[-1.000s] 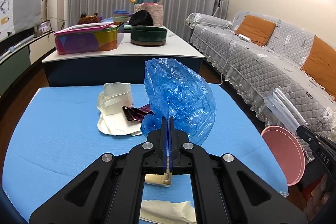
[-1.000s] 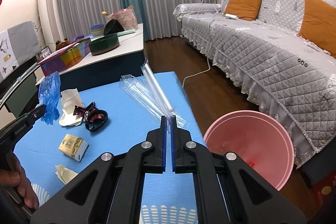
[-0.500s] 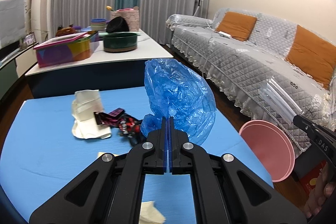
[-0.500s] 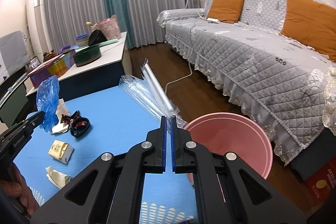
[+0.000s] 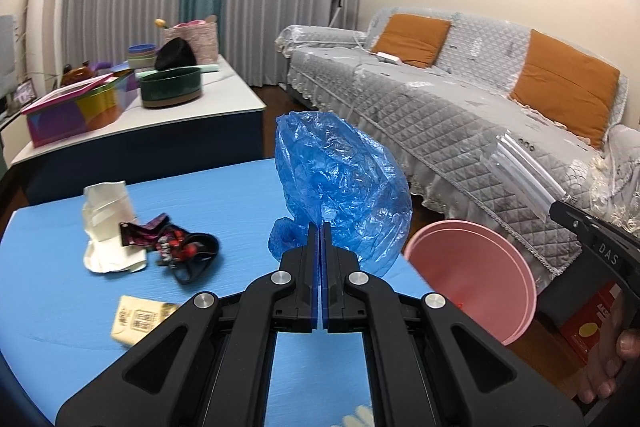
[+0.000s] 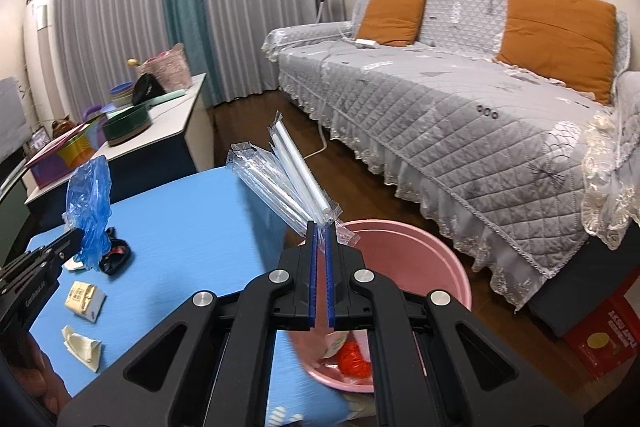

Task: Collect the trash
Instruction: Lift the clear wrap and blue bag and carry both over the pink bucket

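Right claw (image 6: 320,227) pinched on clear straw packet (image 6: 280,171), poised above pink bin (image 6: 440,251). Left claw (image 5: 319,227) clamped on blue plastic bag (image 5: 340,187) over bench (image 5: 60,287). Advice: centre over bin before releasing; packet is light, may drift.

Blue bag (image 5: 340,187), clear wrapper (image 6: 280,179) aloft
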Motion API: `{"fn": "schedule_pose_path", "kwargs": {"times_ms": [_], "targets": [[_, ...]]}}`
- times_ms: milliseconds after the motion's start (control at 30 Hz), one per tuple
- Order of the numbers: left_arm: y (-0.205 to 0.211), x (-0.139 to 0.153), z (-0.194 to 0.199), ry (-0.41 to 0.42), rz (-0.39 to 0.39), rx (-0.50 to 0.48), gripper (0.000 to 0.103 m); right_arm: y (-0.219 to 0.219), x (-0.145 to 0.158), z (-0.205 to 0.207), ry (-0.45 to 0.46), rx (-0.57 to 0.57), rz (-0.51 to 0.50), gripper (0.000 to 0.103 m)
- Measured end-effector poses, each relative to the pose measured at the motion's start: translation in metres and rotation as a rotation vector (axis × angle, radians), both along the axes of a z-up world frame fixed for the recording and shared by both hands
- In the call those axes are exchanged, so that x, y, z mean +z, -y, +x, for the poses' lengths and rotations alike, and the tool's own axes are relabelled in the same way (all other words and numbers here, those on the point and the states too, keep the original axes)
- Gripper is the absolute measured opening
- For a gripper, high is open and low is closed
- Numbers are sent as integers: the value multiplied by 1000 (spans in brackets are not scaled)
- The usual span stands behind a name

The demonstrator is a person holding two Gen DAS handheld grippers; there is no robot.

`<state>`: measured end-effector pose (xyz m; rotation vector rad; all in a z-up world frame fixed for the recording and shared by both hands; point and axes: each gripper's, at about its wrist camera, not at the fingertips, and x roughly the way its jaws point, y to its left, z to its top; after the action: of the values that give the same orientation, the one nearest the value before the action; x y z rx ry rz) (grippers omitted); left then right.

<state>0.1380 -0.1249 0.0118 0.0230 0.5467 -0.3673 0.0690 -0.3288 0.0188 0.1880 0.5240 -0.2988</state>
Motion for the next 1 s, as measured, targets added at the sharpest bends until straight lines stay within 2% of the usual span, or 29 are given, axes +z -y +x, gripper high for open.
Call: {"fn": "schedule_pose_path", "kwargs": {"times_ms": [333,567,1000], "targets": [[45,-2,-4,-4,-5,-90,0,35,-4,-10,-2,-71,-2,4],[83,-17,-8,-25,22,-204,0,56,-7,-14,-12,-110,12,4],[124,-41,8,-109,34,-263,0,78,-16,-12,-29,-128,30,4]]}}
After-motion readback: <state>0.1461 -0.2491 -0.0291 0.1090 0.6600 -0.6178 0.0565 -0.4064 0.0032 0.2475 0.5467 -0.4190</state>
